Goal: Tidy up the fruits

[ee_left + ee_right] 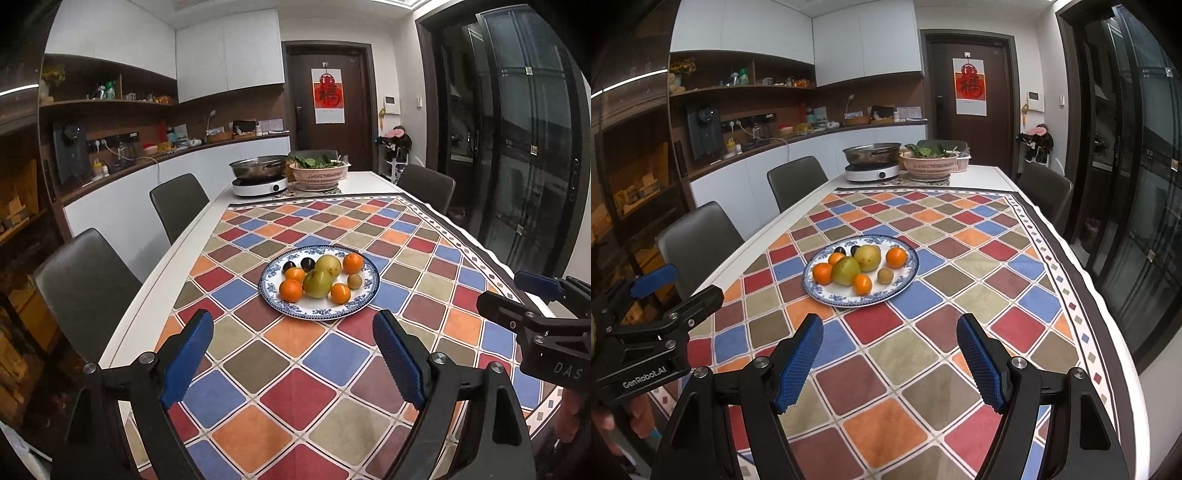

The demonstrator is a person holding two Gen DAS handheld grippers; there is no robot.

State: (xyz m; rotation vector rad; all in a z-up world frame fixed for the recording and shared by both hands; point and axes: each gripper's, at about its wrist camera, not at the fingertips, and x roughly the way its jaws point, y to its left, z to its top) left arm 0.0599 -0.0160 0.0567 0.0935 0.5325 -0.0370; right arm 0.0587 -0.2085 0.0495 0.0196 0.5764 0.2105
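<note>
A blue-and-white plate (314, 314) (905, 284) sits on the checked tablecloth and holds several oranges (290, 290) (896, 257), two green pears (317, 283) (846, 271), two dark plums (307, 263) (839, 251) and a small kiwi (354, 281) (885, 276). My left gripper (293, 325) is open and empty, above the cloth just in front of the plate; it also shows at the left of the right wrist view (677, 286). My right gripper (889, 326) is open and empty, in front of the plate; it shows at the right of the left wrist view (517, 291).
A pan on a white induction cooker (260, 184) (873, 171) and a pink colander of greens (319, 173) (929, 162) stand at the table's far end. Grey chairs (88, 291) (698, 243) line the left side, one (426, 186) the right. Glass doors (1126, 184) are on the right.
</note>
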